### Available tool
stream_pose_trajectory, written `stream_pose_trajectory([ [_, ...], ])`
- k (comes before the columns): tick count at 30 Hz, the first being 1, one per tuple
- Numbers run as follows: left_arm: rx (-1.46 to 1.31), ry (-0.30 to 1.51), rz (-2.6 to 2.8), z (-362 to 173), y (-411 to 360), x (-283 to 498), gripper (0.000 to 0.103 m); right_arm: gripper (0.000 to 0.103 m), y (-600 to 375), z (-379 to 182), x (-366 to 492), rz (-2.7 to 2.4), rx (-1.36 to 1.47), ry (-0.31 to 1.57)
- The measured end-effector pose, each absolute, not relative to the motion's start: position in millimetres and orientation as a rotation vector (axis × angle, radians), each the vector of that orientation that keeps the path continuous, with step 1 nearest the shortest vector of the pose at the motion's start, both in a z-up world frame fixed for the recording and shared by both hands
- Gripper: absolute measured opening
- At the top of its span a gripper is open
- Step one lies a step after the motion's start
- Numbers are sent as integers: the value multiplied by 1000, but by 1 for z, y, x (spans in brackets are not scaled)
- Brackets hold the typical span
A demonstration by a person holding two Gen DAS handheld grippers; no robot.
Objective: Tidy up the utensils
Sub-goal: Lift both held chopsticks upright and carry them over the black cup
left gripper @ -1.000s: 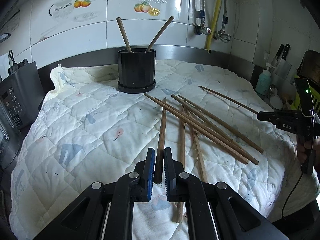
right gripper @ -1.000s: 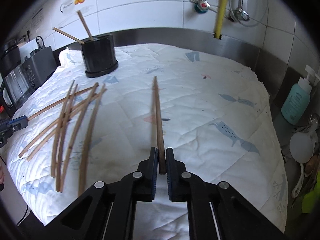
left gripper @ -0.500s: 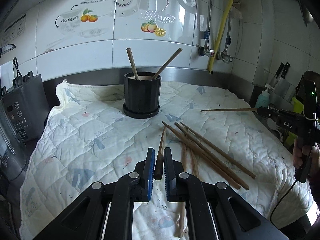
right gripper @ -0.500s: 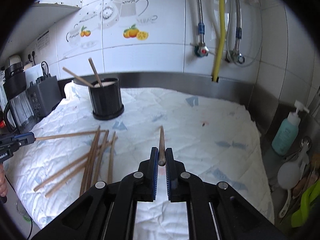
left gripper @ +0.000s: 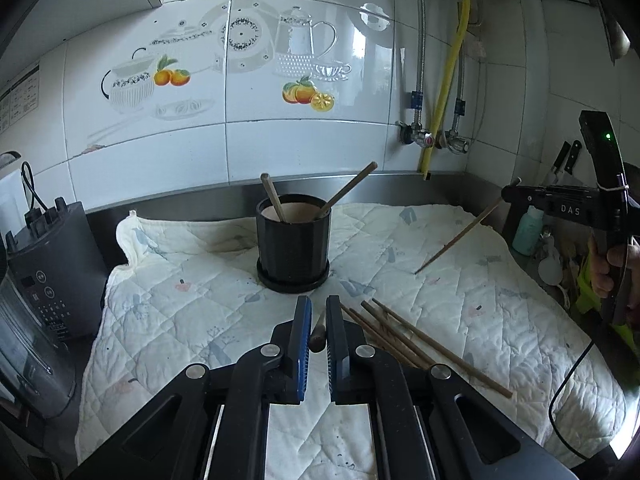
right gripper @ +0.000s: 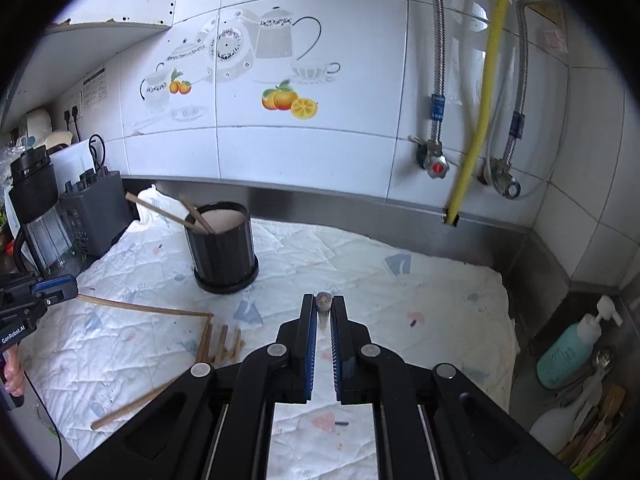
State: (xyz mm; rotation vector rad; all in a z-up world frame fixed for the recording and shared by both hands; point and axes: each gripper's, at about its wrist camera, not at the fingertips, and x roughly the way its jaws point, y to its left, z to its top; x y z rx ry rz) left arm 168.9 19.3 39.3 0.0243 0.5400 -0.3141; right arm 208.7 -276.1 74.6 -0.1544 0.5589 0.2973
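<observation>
A black ribbed holder (left gripper: 293,248) (right gripper: 222,252) stands at the back of the quilted cloth (left gripper: 180,300) with two wooden chopsticks leaning in it. My left gripper (left gripper: 319,310) is shut on a chopstick (left gripper: 319,336), held above the cloth in front of the holder. The right wrist view shows that chopstick (right gripper: 140,309) sticking out level from the left gripper (right gripper: 60,286). My right gripper (right gripper: 323,314) is shut on another chopstick (right gripper: 323,302), seen end-on. From the left it slants down (left gripper: 456,240) from the right gripper (left gripper: 510,193). Several loose chopsticks (left gripper: 400,340) (right gripper: 220,346) lie on the cloth.
A dark appliance and a blender (left gripper: 52,272) stand at the cloth's left edge. A teal soap bottle (right gripper: 568,354) and assorted utensils sit in the right corner, knives (left gripper: 564,160) against the wall. Pipes and valves (right gripper: 436,164) run down the tiled wall behind.
Both grippers have risen, each lifting its chopstick off the cloth. The holder looks nearer, and the right chopstick now slants down instead of lying flat.
</observation>
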Motion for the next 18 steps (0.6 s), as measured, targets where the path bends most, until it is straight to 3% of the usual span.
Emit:
stream_pose_trajectory([
  [18, 69, 412, -337, 130, 11, 210, 6, 9, -247, 135, 247, 414, -148, 549],
])
